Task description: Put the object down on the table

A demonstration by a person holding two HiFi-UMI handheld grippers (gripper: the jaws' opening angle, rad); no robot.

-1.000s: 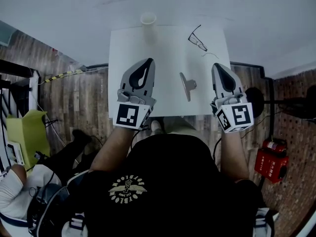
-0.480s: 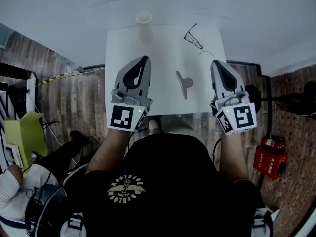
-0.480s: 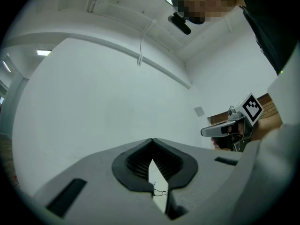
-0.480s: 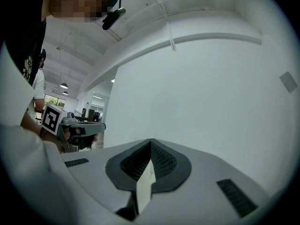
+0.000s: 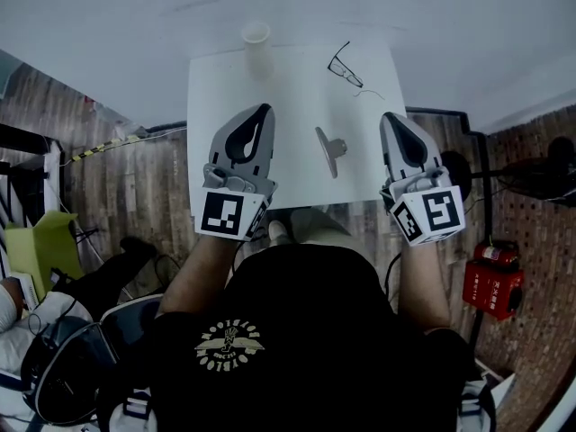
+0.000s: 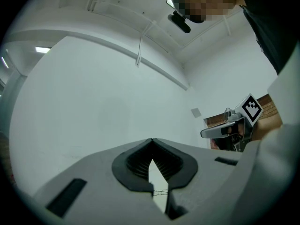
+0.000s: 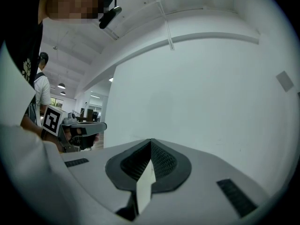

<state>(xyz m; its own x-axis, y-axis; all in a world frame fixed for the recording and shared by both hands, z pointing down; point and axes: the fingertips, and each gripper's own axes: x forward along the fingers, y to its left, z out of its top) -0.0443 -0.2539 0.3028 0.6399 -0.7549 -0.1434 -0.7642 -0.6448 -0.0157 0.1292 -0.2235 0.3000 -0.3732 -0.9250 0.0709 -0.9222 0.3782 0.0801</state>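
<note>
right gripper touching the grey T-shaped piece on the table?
Apart. Head view: a strip of bare white table separates the right gripper from the grey T-shaped piece. Right gripper view: jaws shut on nothing.

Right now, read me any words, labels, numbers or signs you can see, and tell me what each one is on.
No text reads clearly.
The shirt emblem: ringed lettering, too small to read.
The white label on the red canister: blurred, unreadable.
The marker cubes: coded black-and-white squares, no words.
</note>
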